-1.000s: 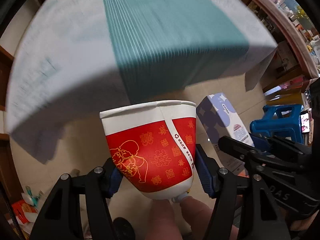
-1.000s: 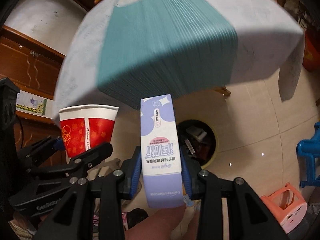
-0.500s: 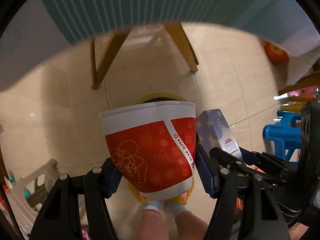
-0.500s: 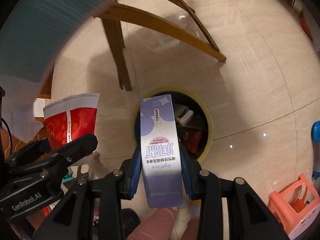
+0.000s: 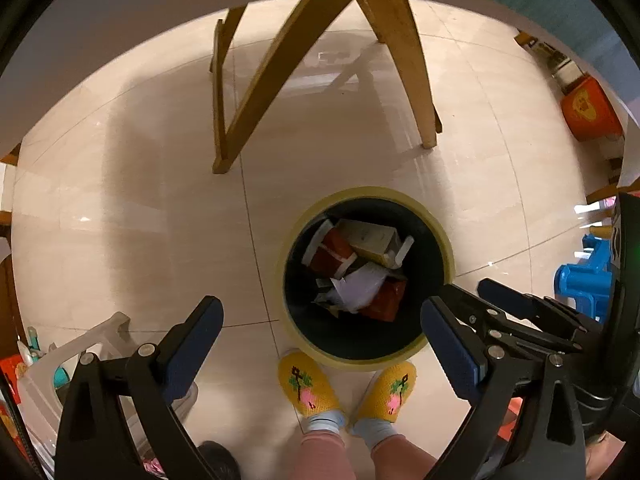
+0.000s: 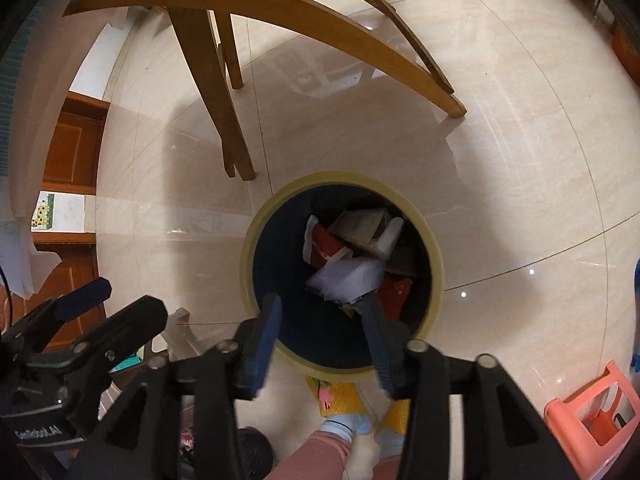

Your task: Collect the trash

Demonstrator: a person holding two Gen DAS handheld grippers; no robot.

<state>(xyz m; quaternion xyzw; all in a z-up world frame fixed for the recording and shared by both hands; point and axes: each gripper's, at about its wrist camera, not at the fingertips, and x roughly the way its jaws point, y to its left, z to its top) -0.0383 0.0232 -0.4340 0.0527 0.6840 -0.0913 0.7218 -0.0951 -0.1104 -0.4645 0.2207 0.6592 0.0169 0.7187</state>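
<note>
**Both grippers empty above the bin**

Glossy beige floor tiles (image 5: 120,208) fill both views, with wooden desk legs (image 5: 404,60) splayed at twelve o'clock and a cloth edge hanging along the top rim. On the floor stands a round bin (image 5: 438,236) with a pale yellow rim and dark inside. In it lies the trash: a red-and-white cup (image 5: 330,250) at ten o'clock, a cream box (image 5: 370,236) at twelve, a pale lilac carton (image 5: 360,286) in the middle, and a red wrapper (image 5: 386,300) at five.

Pointing down, the left gripper (image 5: 322,340) has its fingers (image 5: 192,344) spread wide and opening, nothing between them; the bin's near rim sits in the gap. From the right wrist, the right gripper (image 6: 322,330) hangs over the bin's six o'clock edge, its blue-padded fingers (image 6: 262,340) released and opening, with nothing held; the lilac carton (image 6: 346,280) shows just beyond the tips, inside the bin (image 6: 434,248).

At six o'clock, the person's yellow knitted slippers (image 5: 306,384) touch the bin's outer wall. A blue stool (image 5: 580,276) stands at three o'clock, a salmon stool (image 6: 592,412) at four in the right view, and an orange bucket (image 5: 590,112) at two.
</note>
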